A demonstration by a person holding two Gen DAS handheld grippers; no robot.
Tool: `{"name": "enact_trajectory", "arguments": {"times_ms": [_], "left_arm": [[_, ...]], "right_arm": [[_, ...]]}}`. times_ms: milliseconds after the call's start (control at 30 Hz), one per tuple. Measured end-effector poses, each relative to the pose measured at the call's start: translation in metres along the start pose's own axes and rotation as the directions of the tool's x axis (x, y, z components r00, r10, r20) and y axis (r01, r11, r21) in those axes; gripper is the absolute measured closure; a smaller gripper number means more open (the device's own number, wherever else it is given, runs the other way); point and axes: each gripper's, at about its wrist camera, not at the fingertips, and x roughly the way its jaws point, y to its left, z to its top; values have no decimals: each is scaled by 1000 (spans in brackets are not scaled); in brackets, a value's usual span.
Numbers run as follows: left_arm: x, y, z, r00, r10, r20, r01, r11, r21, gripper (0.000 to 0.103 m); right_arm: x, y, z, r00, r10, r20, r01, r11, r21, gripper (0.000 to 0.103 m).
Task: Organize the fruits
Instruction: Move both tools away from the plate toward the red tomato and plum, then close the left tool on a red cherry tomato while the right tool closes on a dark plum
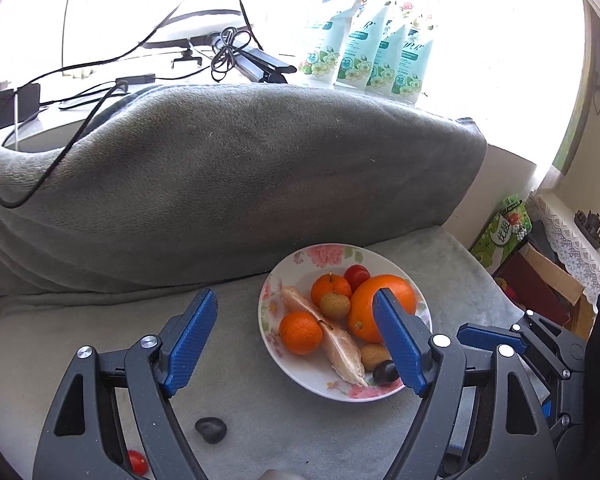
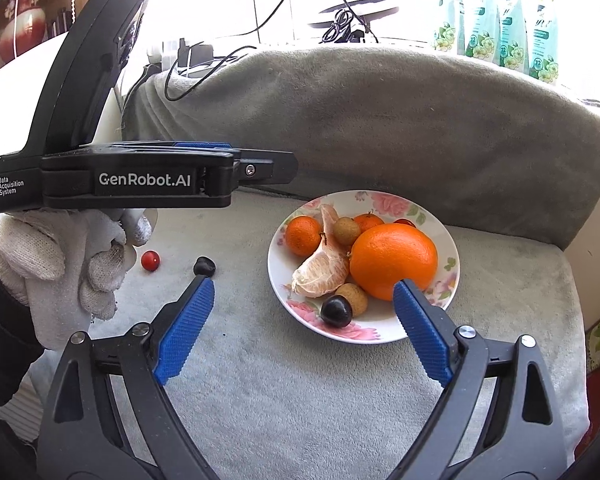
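Grey plush cloth (image 2: 300, 392) covers the seat where I work, and a white plate with pink flowers (image 2: 384, 330) sits on it near the padded backrest (image 1: 236, 176). On the plate lie a large orange (image 2: 394, 260), two mandarins, the nearer (image 1: 300, 333) beside a peeled pomelo segment (image 2: 320, 270), the farther (image 1: 331, 287) behind a tan longan (image 1: 334, 305), plus a second longan (image 2: 354, 298) at the front rim, a dark grape (image 2: 336, 311) touching it, and a red cherry tomato (image 1: 358, 275) at the back. My left gripper (image 1: 296, 336) hangs above the plate's left half, its blue pads spread wide with nothing between them but air; its right finger stands in front of the orange. My right gripper (image 2: 304, 300) hovers over the plate's near edge, jaws likewise far apart and empty. Two fruits lie off the plate on the cloth to the left: another dark grape (image 2: 204, 267) and a small red tomato (image 2: 151, 260), near each other but apart. My gloved left hand (image 2: 60, 264) grips the left gripper's handle beside them. Pale green pouches (image 1: 364, 44) stand on the bright sill behind.
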Motion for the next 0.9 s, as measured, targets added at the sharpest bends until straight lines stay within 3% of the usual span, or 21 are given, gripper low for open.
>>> {"name": "enact_trajectory", "arguments": {"times_ms": [433,800,900], "left_arm": [[-33,33,-23,998,58,19,-57,998,-17,23],[-58,82,-70,993,115,-9,-115,989,-97,23],[-62,91,-85,993,119,-25,-121,986,-118,23]], "right_arm": [[3,19,9,999,34,-3,-35,999,-27,10],[19,26,24,993,115,-13,-115,993,4,10],[29,32,26,990,139,-31,-139,990,2,21]]}}
